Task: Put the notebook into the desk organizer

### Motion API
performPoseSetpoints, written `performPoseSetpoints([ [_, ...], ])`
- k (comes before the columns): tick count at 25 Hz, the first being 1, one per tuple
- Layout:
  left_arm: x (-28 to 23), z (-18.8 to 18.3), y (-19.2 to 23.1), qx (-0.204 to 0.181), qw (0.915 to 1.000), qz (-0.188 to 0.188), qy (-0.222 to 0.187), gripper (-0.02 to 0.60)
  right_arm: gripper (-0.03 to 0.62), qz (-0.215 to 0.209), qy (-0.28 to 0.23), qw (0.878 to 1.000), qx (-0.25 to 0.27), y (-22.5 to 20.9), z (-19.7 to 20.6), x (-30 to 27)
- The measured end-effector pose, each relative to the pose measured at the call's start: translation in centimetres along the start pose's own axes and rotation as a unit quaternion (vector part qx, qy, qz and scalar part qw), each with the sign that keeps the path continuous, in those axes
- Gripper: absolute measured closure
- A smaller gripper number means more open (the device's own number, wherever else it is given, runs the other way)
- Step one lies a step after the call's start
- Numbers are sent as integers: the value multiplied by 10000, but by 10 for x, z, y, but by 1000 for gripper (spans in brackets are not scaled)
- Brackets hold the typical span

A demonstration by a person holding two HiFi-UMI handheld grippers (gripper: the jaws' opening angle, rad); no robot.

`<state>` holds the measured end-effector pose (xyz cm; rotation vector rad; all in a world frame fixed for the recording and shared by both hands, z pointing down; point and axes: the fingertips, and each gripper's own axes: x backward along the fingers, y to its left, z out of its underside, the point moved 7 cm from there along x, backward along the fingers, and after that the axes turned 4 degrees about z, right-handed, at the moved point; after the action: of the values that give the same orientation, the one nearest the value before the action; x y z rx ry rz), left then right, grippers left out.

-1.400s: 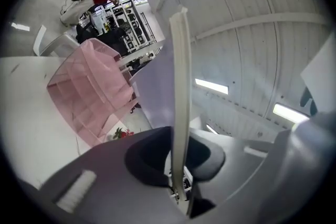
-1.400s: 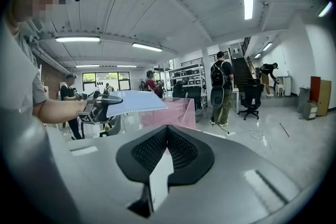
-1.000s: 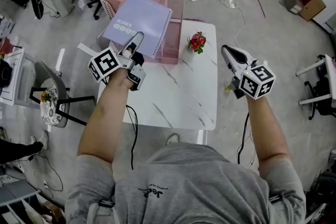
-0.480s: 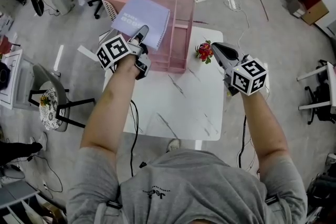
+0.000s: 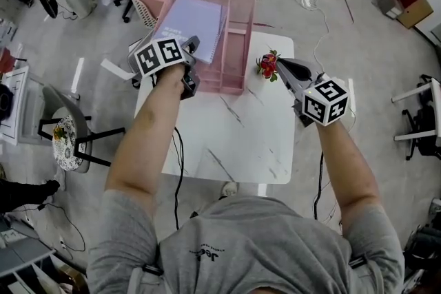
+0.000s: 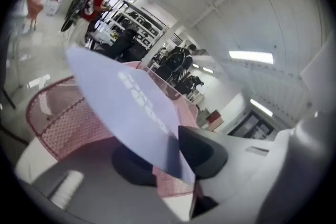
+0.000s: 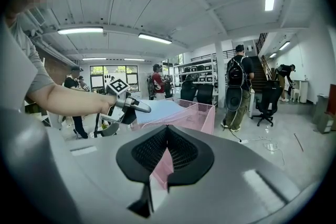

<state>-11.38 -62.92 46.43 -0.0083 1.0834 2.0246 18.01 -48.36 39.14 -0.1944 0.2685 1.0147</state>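
Nearest me, short of the desk organizer, it's bare table, nothing doing. My right gripper sits off the organizer's right side, beside the red flower, jaws pressed together, empty, just waiting.

Now the action: at the organizer's near-left corner, my left gripper has brought the notebook down. A second ago it was tipped up high over the organizer. Now it lies nearly level, about at the organizer's rim, over its wide left bay. And the jaws have just been opening. The notebook's near corner is still between them, but the pads look off it. That's the release, I reckon, nearly home.

Its long axis runs from the organizer's near wall toward its far wall, cover up, spiral edge facing the organizer's narrow right compartments.
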Motion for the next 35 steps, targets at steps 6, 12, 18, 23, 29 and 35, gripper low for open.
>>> performPoseSetpoints([
  [6, 6, 7, -6, -1350, 9860, -814, 536, 430, 592, -83, 57, 9999, 60, 5, 2, 0],
  [12, 15, -7, -27, -3245, 9271, -1623, 942, 414, 592, -90, 156, 9998, 110, 8, 1, 2],
  [18, 10, -8, -24, -3644, 9048, -1873, 1155, 356, 592, -113, 206, 9996, 152, 13, 2, 5],
  [23, 15, -15, -11, -4329, 8569, -2431, 1391, 259, 592, -100, 256, 9995, 179, 15, 4, 10],
  [29, 16, -29, -2, -5308, 7705, -3183, 1523, 80, 592, -28, 342, 9993, 128, 15, 9, 14],
  [35, 13, -21, -6, -4838, 8189, -2814, 1271, 66, 592, -18, 329, 9993, 164, 17, 8, 16],
])
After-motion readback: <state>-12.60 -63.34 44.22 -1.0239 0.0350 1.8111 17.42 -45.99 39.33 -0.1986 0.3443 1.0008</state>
